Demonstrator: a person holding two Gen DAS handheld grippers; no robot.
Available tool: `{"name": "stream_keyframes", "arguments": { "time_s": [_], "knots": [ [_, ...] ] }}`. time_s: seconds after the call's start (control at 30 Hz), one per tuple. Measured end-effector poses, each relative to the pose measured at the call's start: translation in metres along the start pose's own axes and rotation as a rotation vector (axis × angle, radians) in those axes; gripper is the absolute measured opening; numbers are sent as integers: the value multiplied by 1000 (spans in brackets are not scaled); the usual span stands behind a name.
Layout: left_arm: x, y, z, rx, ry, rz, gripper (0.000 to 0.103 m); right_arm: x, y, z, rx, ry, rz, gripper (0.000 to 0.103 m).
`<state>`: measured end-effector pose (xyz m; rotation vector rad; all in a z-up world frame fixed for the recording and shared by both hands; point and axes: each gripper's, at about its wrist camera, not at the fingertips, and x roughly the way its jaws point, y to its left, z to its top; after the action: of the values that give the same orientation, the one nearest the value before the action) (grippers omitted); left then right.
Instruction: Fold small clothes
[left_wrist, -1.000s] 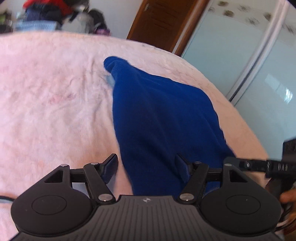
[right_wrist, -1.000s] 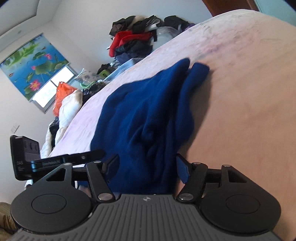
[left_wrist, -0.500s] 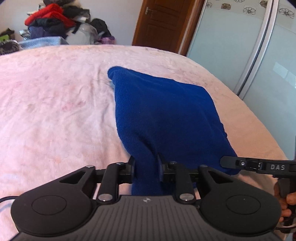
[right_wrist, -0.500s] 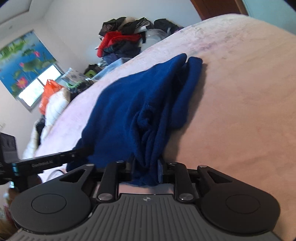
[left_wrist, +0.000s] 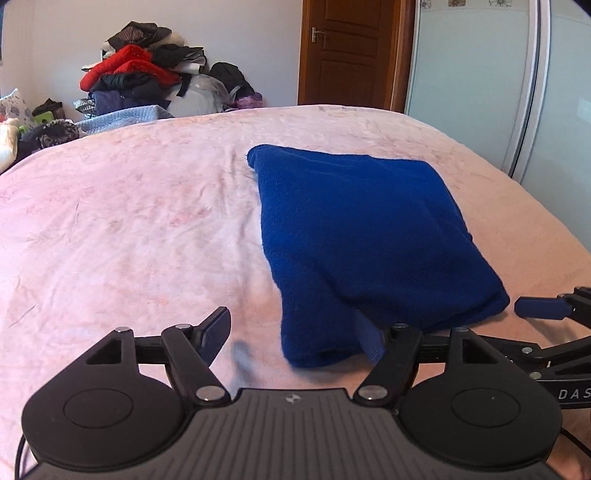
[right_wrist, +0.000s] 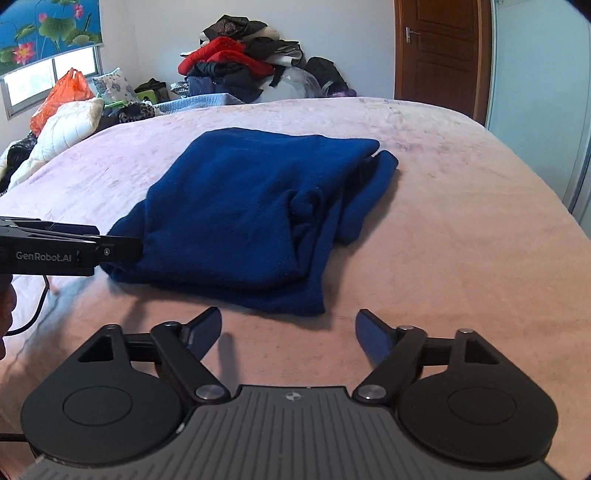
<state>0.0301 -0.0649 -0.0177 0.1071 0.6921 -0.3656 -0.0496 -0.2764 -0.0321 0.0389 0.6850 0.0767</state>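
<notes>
Both grippers have let go; left gripper (left_wrist: 295, 332) and right gripper (right_wrist: 288, 330) fingers just opened wide, folded blue garment (right_wrist: 251, 214) free

**Open bed all round the blue garment**

The folded blue garment (right_wrist: 243, 210) is the only thing lying on the pink bedspread (left_wrist: 122, 229). To its left, right and near side the spread is bare. Behind it, past the far edge of the bed, a heap of clothes (right_wrist: 240, 66) blocks the way. A wooden door (right_wrist: 441, 51) and a sliding wardrobe (left_wrist: 517, 85) close off the right.
</notes>
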Motion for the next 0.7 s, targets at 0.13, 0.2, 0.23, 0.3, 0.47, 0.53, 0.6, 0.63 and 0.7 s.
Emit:
{"name": "stream_keyframes", "arguments": {
  "time_s": [0.13, 0.2, 0.23, 0.3, 0.47, 0.53, 0.6, 0.63, 0.7],
  "knots": [
    [-3, 3, -4, -21, 25, 9, 73, -4, 8, -2, 5, 7, 2, 89],
    [-5, 3, -7, -25, 35, 27, 74, -7, 10, -2, 8, 9, -8, 95],
    [-6, 3, -8, -26, 37, 33, 74, -8, 11, -3, 14, 13, -14, 97],
    [-8, 2, -10, -25, 46, 40, 74, -10, 12, -3, 32, 20, -24, 99],
    [-13, 1, -15, -30, 71, 54, 80, -14, 15, -5, 102, 53, -28, 102],
    [-15, -1, -17, -12, 78, 81, 80, -15, 16, -7, 105, 61, -25, 102],
    [-17, -1, -19, -8, 81, 90, 80, -14, 19, -8, 97, 86, -32, 102],
    [-18, 0, -19, -13, 85, 86, 80, -12, 20, -9, 94, 102, -36, 102],
    [-19, 2, -20, -27, 97, 75, 81, -12, 22, -11, 93, 112, -42, 103]
  ]
}}
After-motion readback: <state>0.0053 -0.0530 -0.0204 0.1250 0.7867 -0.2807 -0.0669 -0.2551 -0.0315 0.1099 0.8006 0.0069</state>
